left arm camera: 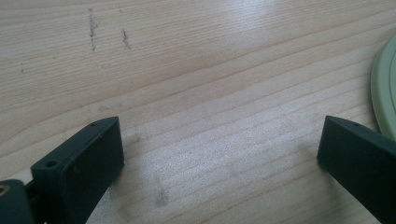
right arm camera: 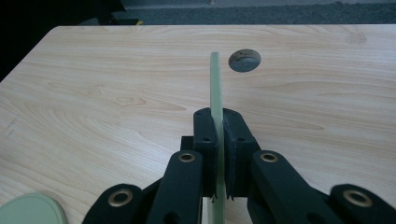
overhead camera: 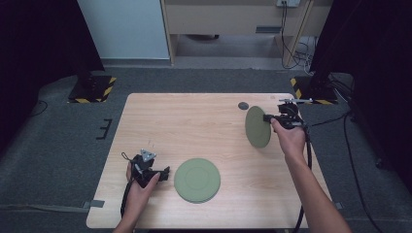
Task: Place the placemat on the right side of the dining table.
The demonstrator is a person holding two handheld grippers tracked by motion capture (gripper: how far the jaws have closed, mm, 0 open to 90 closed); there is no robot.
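Nearest the lens, low at the left of the high view: left gripper (overhead camera: 164, 174), held still in the left hand (overhead camera: 141, 187) just above the wooden table (overhead camera: 194, 116), jaws spread wide with nothing between, bare grain showing between them in the left gripper view. Pointed toward the flat green plate (overhead camera: 197, 180) just beside it to the right, rim of that plate (left arm camera: 385, 88) at the edge of the left gripper view; probably parked there to steady or receive, though not touching. Lying face up near the front edge, that plate, likely the base of a stack. Farther right, past a small dark round hole (overhead camera: 243, 105) in the tabletop: second green plate (overhead camera: 258, 126), raised off the wood and turned on edge, pinched at its rim by the right gripper (overhead camera: 267, 118), jaws pressed together on the thin edge (right arm camera: 215, 93). Held upright like that presumably for clearance while carried, well apart from the flat plate, probably bound for it.
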